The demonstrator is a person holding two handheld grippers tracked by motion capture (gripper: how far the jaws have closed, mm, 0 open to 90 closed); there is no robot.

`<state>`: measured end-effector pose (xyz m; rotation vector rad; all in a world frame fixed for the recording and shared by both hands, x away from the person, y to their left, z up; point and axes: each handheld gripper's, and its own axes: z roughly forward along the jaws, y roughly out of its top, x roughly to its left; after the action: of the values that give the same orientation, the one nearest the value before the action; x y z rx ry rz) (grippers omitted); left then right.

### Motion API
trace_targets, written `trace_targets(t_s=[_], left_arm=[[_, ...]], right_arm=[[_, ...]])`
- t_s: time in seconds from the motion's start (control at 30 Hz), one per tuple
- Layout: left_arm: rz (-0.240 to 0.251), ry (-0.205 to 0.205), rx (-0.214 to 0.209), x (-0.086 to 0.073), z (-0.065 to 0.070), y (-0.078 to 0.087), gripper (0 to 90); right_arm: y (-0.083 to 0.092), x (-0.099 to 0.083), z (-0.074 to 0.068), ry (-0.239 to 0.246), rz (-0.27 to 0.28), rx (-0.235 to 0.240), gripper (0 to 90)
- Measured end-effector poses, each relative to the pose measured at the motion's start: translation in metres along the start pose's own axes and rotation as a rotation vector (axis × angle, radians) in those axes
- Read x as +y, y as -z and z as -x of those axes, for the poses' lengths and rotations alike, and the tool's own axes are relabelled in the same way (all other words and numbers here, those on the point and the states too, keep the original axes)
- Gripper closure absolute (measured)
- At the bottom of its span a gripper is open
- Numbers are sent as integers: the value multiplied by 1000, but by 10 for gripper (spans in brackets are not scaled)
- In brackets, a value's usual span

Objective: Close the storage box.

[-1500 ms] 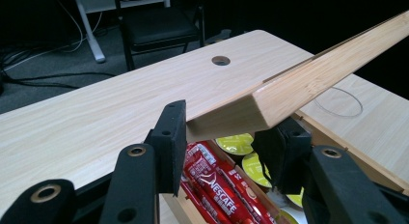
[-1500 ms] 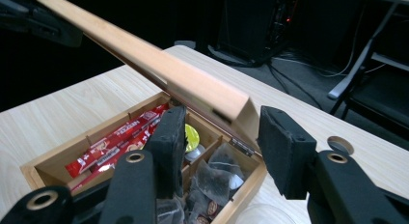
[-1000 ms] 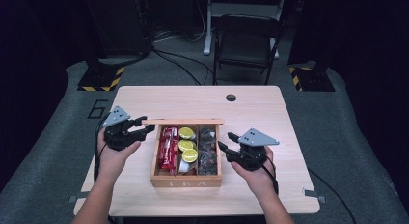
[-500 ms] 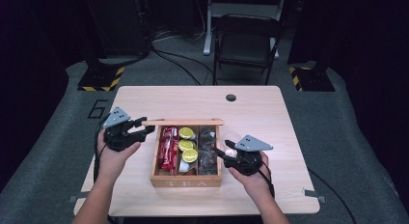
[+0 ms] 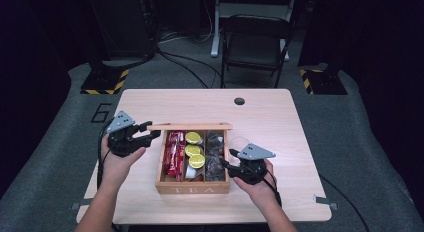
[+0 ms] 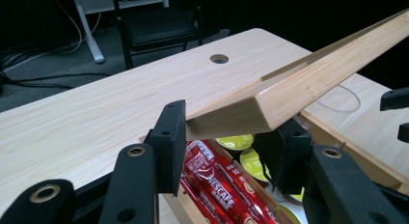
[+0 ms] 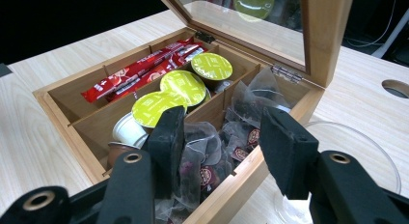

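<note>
High view: wooden tea box (image 5: pixel 192 184) sits mid-surface. Left tongs (image 5: pixel 148 133) are clamped on the lid (image 5: pixel 190 126) at its far-left corner; right tongs (image 5: pixel 226 159) stand at the right compartment.

Left gripper view: lid edge (image 6: pixel 289 89) pinched between the pads.

Right gripper view: right tongs (image 7: pixel 219 137), jaws apart, hover directly above the tea bags (image 7: pixel 212 151); compartment walls run close on both sides.

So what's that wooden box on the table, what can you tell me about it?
The tea box is light wood with "TEA" on its front and sits mid-table. Its glass-paned lid stands open, held by the left gripper, whose jaws are clamped on the lid's edge. Three compartments hold red Nescafe sticks, green-topped capsules and tea bags. The right gripper hovers over the tea bags with its jaws apart.
</note>
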<state>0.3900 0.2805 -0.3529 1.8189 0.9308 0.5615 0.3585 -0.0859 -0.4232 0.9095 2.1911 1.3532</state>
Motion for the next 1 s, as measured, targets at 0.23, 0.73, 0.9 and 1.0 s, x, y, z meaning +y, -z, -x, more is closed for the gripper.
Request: trace_targets(t_s=[0.23, 0.73, 0.9, 1.0], left_arm=[[-2, -4, 0, -1, 1, 0, 549], [-5, -4, -1, -2, 1, 1, 549], [-5, -4, -1, -2, 1, 1, 549], [-5, -5, -1, -2, 1, 1, 549]], right_arm=[[-5, -3, -1, 2, -13, 8, 503], [-14, -8, -7, 18, -49, 35, 499], [-20, -11, -12, 26, -72, 50, 499], [-23, -13, -13, 28, -80, 57, 500]])
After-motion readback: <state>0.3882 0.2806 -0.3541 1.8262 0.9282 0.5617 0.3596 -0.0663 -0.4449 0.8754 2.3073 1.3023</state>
